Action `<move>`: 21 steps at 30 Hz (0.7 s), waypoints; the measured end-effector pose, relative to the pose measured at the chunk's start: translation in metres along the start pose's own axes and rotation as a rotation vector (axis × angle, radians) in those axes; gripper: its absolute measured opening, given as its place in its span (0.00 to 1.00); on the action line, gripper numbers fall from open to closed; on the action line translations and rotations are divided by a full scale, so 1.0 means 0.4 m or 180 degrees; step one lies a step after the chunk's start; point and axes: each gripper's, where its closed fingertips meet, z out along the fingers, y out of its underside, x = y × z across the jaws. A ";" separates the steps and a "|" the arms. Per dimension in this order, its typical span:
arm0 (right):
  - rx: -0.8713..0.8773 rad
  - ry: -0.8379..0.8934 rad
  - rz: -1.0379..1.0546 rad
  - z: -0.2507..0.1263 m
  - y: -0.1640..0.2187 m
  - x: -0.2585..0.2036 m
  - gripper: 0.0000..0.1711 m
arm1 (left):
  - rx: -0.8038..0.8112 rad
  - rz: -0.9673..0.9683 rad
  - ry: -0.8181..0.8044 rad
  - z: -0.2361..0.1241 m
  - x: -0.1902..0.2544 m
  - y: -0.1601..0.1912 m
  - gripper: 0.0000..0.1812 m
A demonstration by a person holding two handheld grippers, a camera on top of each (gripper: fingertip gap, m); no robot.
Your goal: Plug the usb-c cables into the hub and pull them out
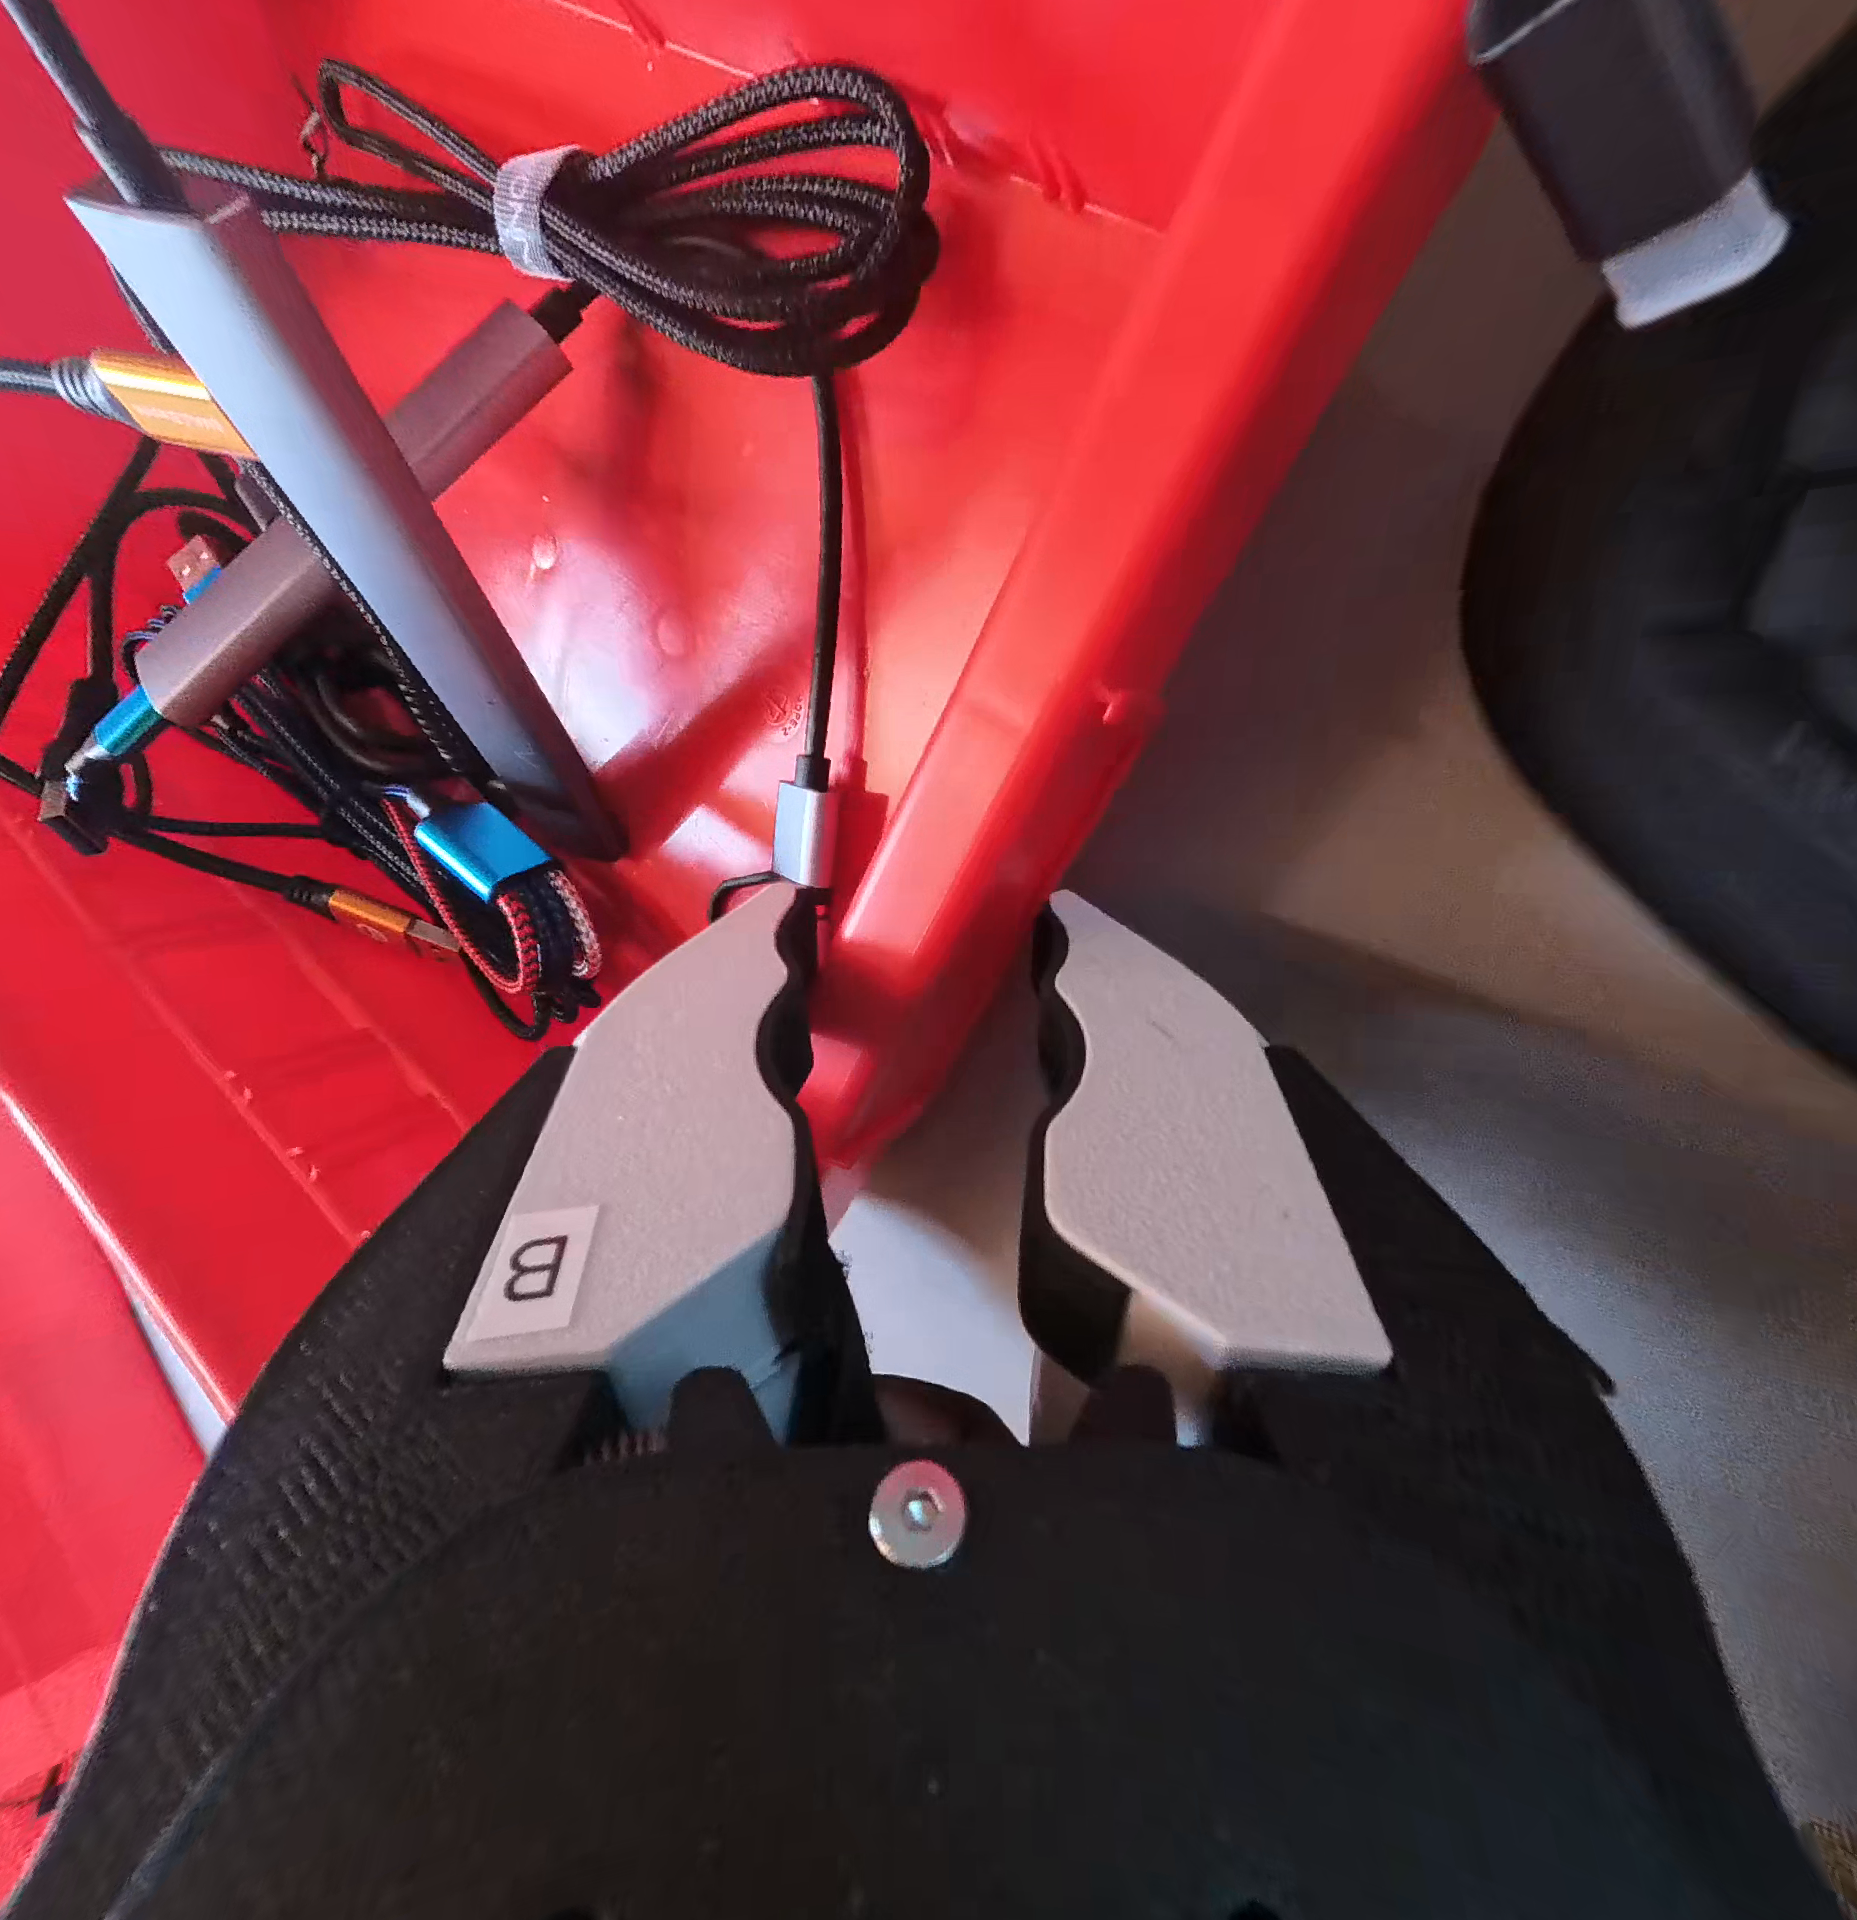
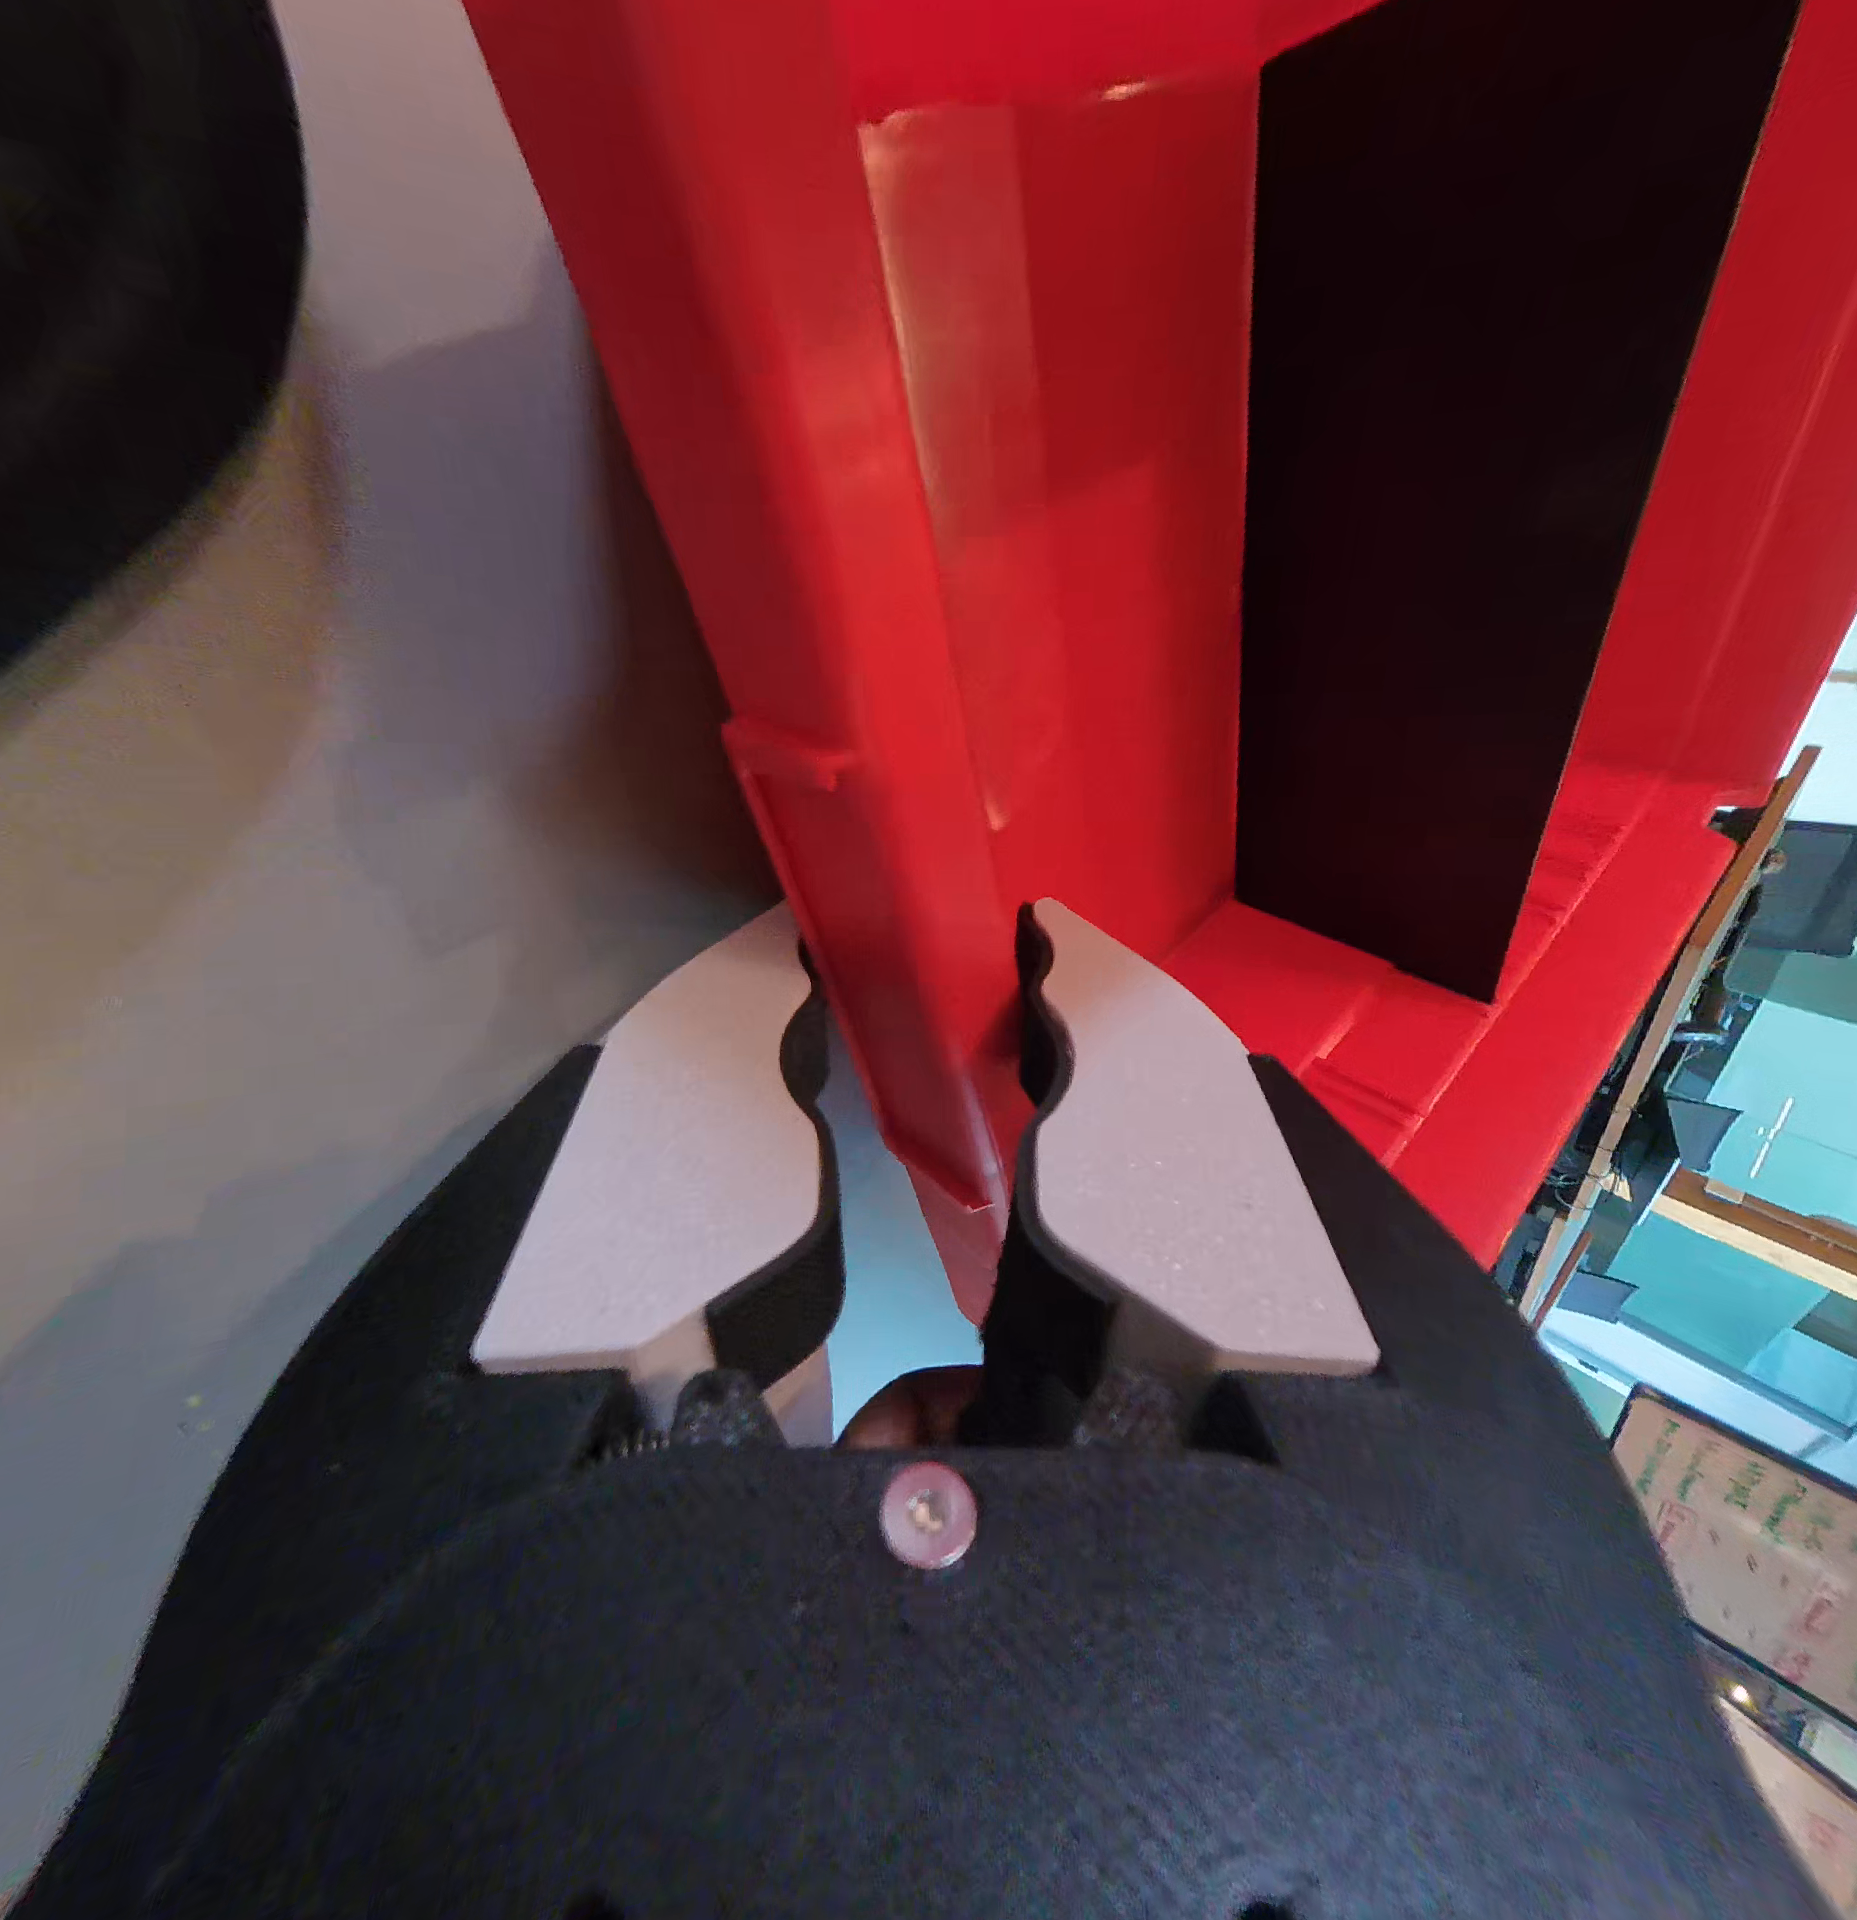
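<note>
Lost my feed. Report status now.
Both grippers straddle red bin walls, left, right, jaws apart. Hub untouched, cables plugged. Grey connector lies at left fingertips.

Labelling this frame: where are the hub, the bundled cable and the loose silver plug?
hub [image 1: 311, 488]: left wrist view, grey top face.
bundled cable [image 1: 758, 223]: left wrist view, braided coil.
silver plug [image 1: 802, 833]: left wrist view, metal shell.

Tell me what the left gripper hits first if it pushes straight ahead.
Probably the red bin's wall: the left gripper already straddles its rim, jaws apart, so the edge runs between the fingers. The silver plug sits just past the left fingertip inside the bin; depth there is unclear.
</note>
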 end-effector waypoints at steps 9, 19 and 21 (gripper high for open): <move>-0.0203 -0.0045 -0.0134 -0.031 0.137 -0.021 0.19 | -0.0124 0.0437 0.0023 -0.056 -0.033 0.219 0.22; -0.0244 -0.0151 -0.0353 -0.088 0.227 -0.077 0.19 | -0.0140 0.0899 0.0071 -0.129 -0.018 0.407 0.21; -0.0260 -0.0169 -0.0384 -0.095 0.234 -0.085 0.19 | -0.0136 0.0797 0.0132 -0.138 -0.009 0.420 0.22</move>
